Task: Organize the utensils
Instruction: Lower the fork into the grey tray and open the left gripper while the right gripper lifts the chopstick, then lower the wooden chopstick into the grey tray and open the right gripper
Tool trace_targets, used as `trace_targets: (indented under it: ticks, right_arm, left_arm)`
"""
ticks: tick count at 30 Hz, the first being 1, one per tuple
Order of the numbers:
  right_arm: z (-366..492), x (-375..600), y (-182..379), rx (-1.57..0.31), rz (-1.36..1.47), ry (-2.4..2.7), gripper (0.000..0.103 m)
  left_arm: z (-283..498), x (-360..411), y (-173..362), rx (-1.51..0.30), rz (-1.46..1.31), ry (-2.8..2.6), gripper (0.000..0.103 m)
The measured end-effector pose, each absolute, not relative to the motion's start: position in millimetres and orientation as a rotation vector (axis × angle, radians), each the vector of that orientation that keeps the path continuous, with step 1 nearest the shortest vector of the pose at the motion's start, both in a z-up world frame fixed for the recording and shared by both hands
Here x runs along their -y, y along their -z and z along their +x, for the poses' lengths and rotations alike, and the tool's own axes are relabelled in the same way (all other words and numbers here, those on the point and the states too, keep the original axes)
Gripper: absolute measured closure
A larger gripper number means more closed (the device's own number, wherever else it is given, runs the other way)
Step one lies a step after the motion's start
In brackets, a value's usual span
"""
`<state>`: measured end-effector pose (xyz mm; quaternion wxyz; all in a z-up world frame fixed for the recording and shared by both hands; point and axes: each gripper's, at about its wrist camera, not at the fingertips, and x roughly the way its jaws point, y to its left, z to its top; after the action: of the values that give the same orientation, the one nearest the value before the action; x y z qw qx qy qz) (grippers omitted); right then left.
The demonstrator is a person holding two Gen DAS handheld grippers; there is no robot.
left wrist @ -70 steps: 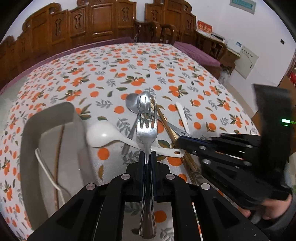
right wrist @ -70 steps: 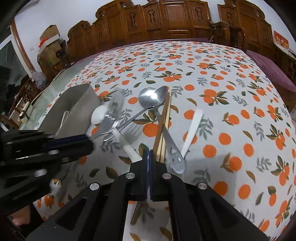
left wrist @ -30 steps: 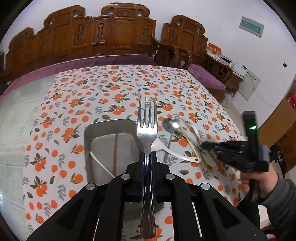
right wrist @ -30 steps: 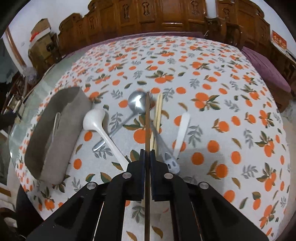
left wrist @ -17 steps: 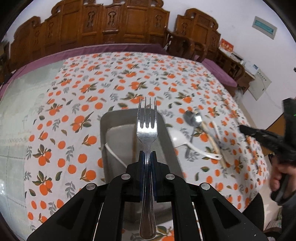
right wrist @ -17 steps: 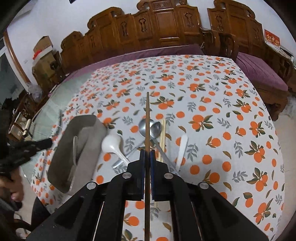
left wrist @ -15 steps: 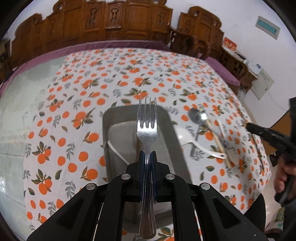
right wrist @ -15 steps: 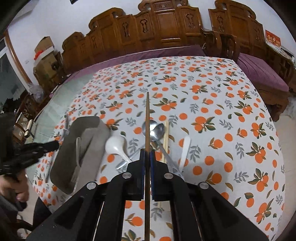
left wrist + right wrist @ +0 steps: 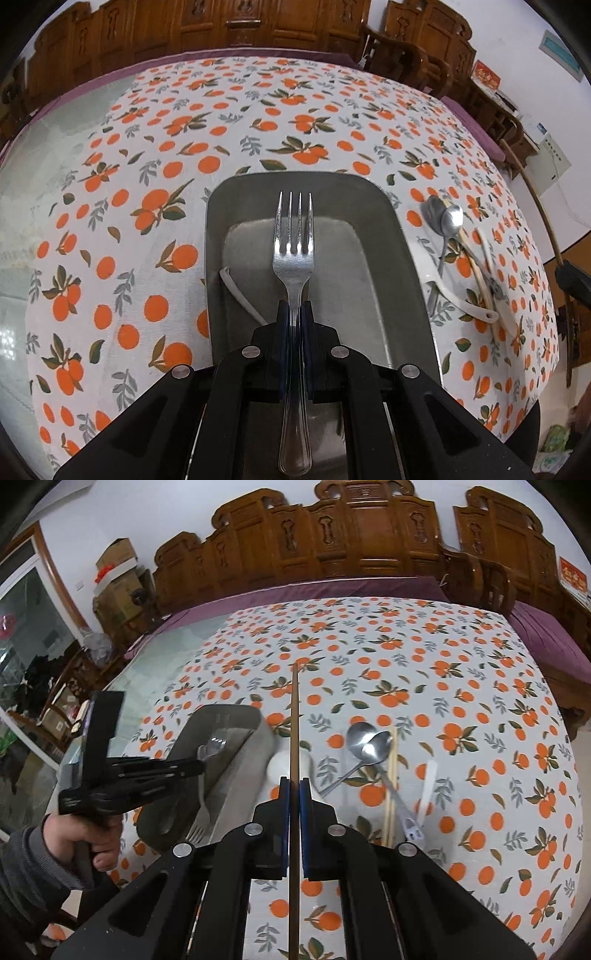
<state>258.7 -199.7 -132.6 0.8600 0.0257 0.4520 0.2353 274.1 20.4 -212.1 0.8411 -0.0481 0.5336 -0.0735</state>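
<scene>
- Carrying a fork (image 9: 293,254), the left gripper (image 9: 294,314) is clenched on its handle and now hangs over the grey tray (image 9: 397,236); a second ago the fork's tines were over the tray's far edge, with the loose cutlery close by on the right
- The tray fills more of the left wrist view than it did, so the fork has come down toward its floor, where a white utensil (image 9: 240,291) already lies
- The right gripper (image 9: 294,786) is clamped on a single brown chopstick (image 9: 294,716), which it has lifted clear of the tablecloth (image 9: 461,686); a second ago that stick lay just above the pile
- On the cloth remain two metal spoons (image 9: 367,746), a pale pair of chopsticks (image 9: 391,775), a white ladle-spoon (image 9: 280,766) and a white flat utensil (image 9: 428,782)
- By my reading the fork is ready for release into the tray, and the chopstick should follow it, with the pile to clear afterwards
</scene>
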Motion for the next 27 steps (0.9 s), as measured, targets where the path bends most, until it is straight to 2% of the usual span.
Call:
trace_targets:
  ticks: [8, 16, 27]
  right_arm:
    - [256, 185, 140, -0.969, 0.043, -0.518, 0.097]
    - [257, 149, 142, -0.978, 0.060, -0.590, 0.097]
    - [270, 81, 176, -1.053, 0.092, -0.649, 0.097]
  left_arm:
    - [274, -22, 210, -1.134, -0.113, 0.160, 0.096]
    - [247, -48, 160, -1.028, -0.125, 0.142, 0.096]
    - [212, -83, 124, -0.946, -0.135, 0.097, 0.092]
